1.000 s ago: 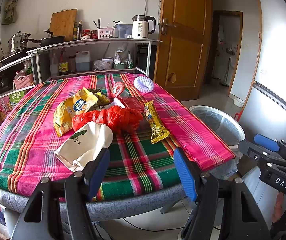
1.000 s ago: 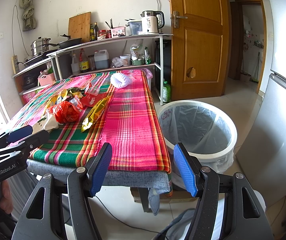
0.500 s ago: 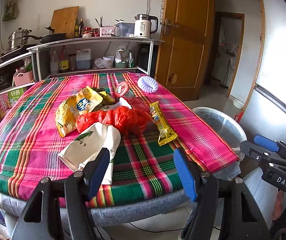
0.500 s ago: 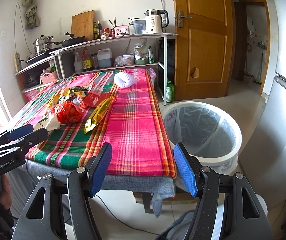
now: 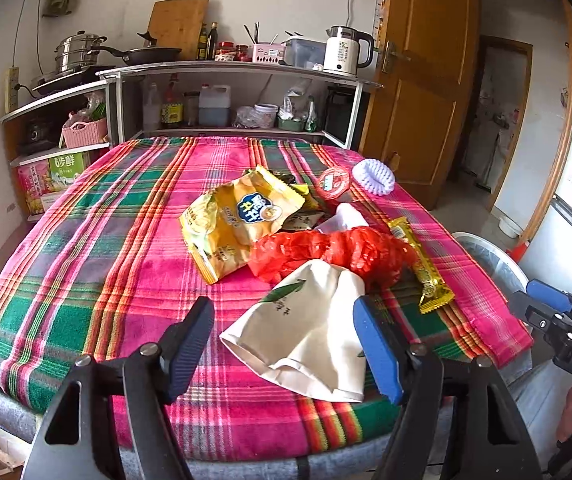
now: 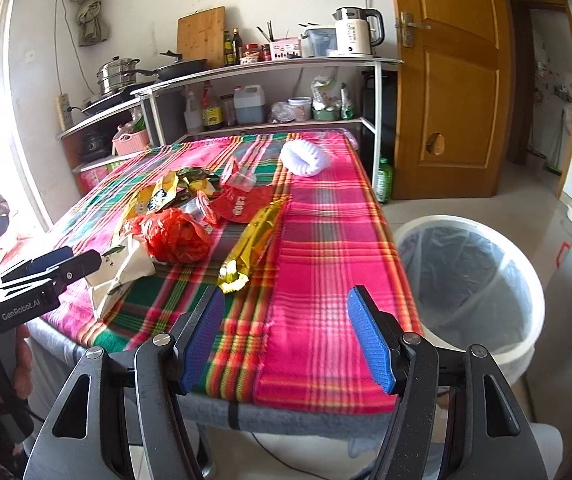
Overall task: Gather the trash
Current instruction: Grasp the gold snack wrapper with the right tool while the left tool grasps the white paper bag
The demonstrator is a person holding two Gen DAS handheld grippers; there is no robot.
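Observation:
A heap of trash lies on the plaid-covered table [image 5: 86,264]: a white paper bag [image 5: 309,332], a crumpled red plastic bag [image 5: 333,252], a yellow snack bag [image 5: 238,220], a long gold wrapper [image 5: 421,268] and a red lid [image 5: 333,182]. My left gripper [image 5: 286,340] is open, its fingers on either side of the white paper bag's near end. My right gripper [image 6: 286,336] is open over the table's near right corner, nothing between its fingers. The gold wrapper [image 6: 252,248] lies just beyond it, and the white paper bag [image 6: 120,276] and red plastic bag [image 6: 174,236] sit to the left.
A white bin [image 6: 473,292] with a clear liner stands on the floor right of the table. A white ruffled object [image 6: 305,158] rests at the table's far end. Shelves [image 5: 230,68] with cookware and a kettle [image 5: 343,50] line the back wall; a wooden door [image 6: 445,80] is at right.
Both grippers have moved forward toward the table. The left one now straddles the white paper bag's near end; the right one has come over the table's corner. Both stay open.

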